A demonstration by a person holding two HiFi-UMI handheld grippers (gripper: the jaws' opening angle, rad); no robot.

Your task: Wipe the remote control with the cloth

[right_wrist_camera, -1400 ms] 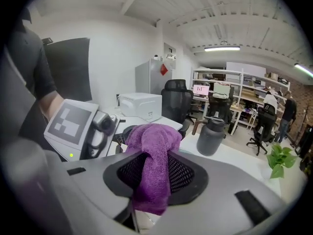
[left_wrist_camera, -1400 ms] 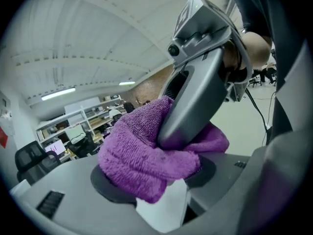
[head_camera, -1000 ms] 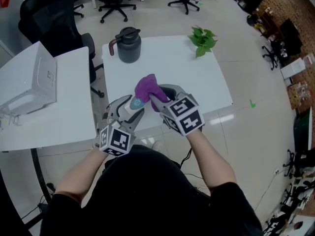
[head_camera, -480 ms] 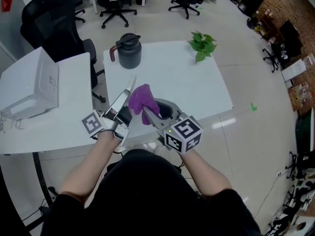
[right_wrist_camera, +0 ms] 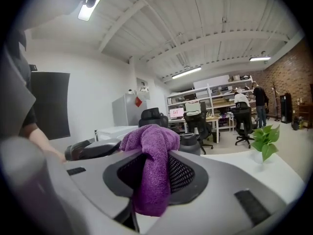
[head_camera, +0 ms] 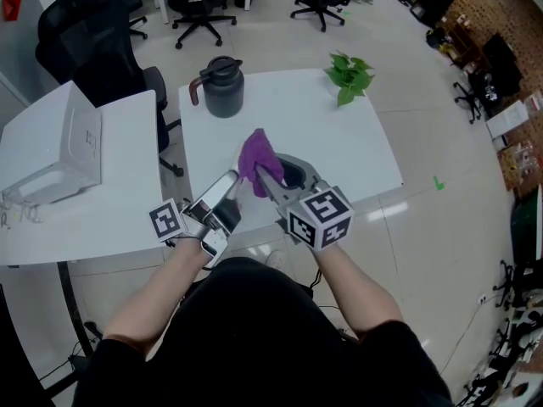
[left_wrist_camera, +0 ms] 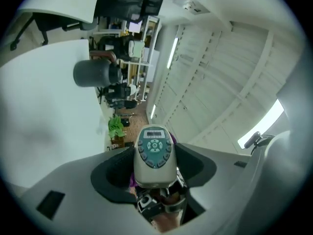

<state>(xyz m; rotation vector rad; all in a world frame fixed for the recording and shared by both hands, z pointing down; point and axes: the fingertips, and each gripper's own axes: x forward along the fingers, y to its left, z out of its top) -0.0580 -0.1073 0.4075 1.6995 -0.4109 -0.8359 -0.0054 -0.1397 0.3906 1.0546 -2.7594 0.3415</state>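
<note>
My left gripper (head_camera: 223,197) is shut on a grey-white remote control (head_camera: 221,193), holding it just above the near edge of the white table (head_camera: 339,134). In the left gripper view the remote (left_wrist_camera: 154,153) stands between the jaws with its teal buttons facing the camera. My right gripper (head_camera: 271,175) is shut on a purple cloth (head_camera: 254,154), which bunches up above its jaws right beside the remote's far end. The cloth (right_wrist_camera: 152,170) hangs between the pads in the right gripper view. Whether cloth and remote touch I cannot tell.
A dark grey jug (head_camera: 222,81) stands at the table's far left and a small green plant (head_camera: 348,70) at its far right. A white box (head_camera: 55,147) sits on the side table to the left. Black office chairs (head_camera: 89,41) stand beyond.
The left gripper has rolled over and risen, turning the remote about its length; its marker cube swung to the left. The cloth has come off the remote's top and sits beside it.
</note>
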